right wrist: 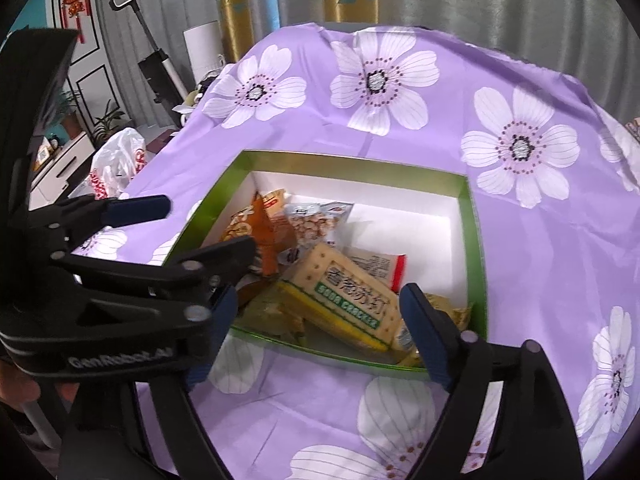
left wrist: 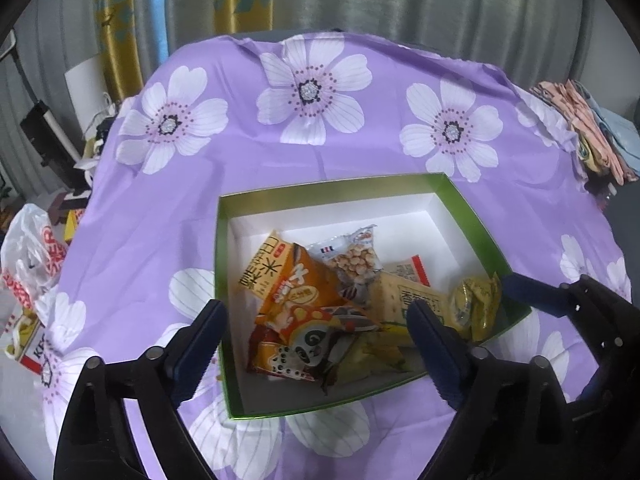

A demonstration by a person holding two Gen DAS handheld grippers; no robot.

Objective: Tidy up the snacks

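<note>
A green box [left wrist: 460, 200] with a white inside sits on the purple flowered cloth; it also shows in the right wrist view [right wrist: 476, 240]. Several snack packets lie in its near half: an orange packet [left wrist: 308, 296], a clear bag of round puffs [left wrist: 356, 260], a soda cracker pack [right wrist: 352, 296] and a yellow-green packet [left wrist: 476, 300]. My left gripper [left wrist: 316, 356] is open and empty, hovering over the box's near end. My right gripper [right wrist: 316, 332] is open and empty over the box's near edge. The left gripper shows at the left of the right wrist view [right wrist: 208, 228].
The purple flowered cloth [left wrist: 320, 152] covers the table. A white and red plastic bag [left wrist: 32, 256] and boxes lie off the left edge. Folded patterned cloths [left wrist: 592, 128] sit at the far right. Curtains hang behind.
</note>
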